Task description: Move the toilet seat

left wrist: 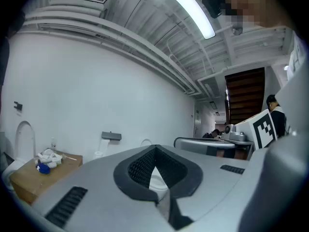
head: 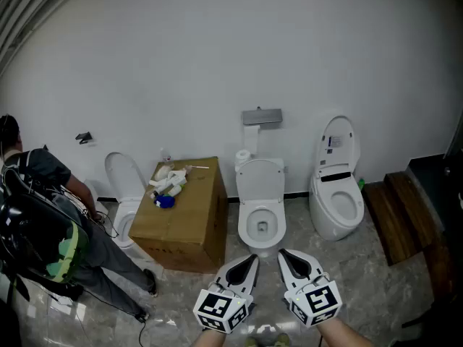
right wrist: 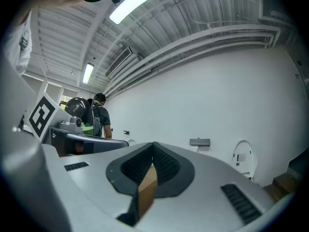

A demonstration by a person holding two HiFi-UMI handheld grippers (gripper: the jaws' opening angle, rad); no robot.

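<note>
Pressed together and empty, the pale grey left gripper and right gripper taper to ribbed black pads, and each carries a cube of black-and-white square markers. Just beyond their tips stands the middle toilet, glossy white, its oval toilet seat raised upright. A matte brown cardboard box sits beside it. The label inside another toilet's lid is too small to read.

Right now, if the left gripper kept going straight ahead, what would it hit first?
Probably the bowl of the middle toilet, just ahead of the left gripper; depth is hard to judge.
</note>
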